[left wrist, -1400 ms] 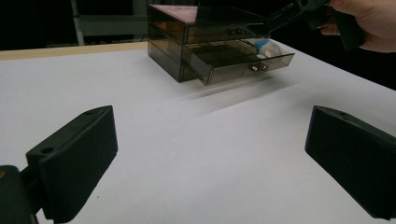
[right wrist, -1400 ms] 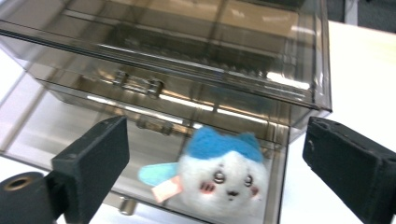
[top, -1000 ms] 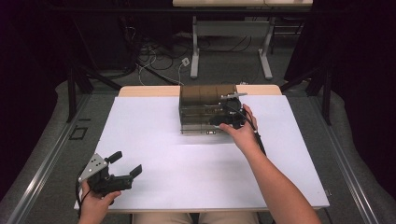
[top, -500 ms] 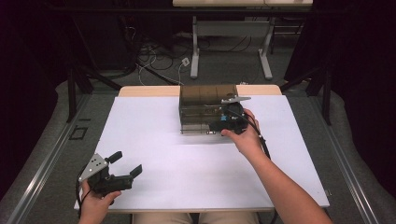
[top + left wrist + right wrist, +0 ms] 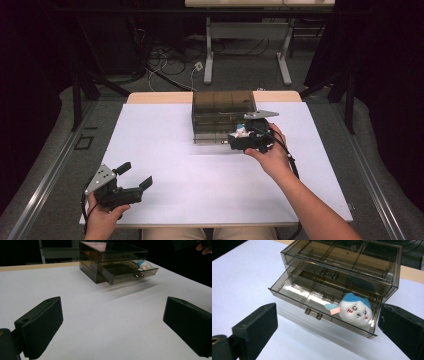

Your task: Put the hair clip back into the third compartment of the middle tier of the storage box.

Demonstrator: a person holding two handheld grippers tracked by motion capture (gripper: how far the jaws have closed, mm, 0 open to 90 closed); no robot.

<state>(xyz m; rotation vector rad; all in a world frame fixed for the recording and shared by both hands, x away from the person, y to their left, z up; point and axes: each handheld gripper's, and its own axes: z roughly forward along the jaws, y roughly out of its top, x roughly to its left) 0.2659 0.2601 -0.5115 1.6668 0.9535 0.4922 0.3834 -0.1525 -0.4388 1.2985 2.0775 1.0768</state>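
**Operator:** At the front of the smoked-plastic drawer unit (image 5: 223, 112), what is the condition of the right gripper (image 5: 247, 140)?

**Inspector:** Its jaws are spread wide and hold nothing. In the right gripper view they stand apart on either side of the pulled-out lower drawer (image 5: 312, 296), with no visible contact against it. The person's right hand (image 5: 270, 152) grips the tool just in front of the unit.

**Operator:** And the left gripper (image 5: 134, 176)?

**Inspector:** Its jaws are also spread wide and empty. It sits well away from the drawer unit, near the front left corner of the white table (image 5: 165, 145), and its jaws point toward the unit.

**Operator:** Describe the containers and their contents.

**Inspector:** The unit has stacked drawers. The upper drawer (image 5: 352, 261) is pushed in; I cannot tell whether it holds anything. The lower drawer is pulled out toward the person and is split into compartments. A small plush toy (image 5: 355, 308), white with a blue top and a pink tag, lies in the compartment at the drawer's right end as the right gripper view shows it. The other compartments of that drawer look bare.

**Operator:** Orientation?

**Inspector:** The drawer's long axis runs parallel to the unit's front face; its handle (image 5: 313, 313) faces away from the unit. The toy's face points up and outward, away from the unit.
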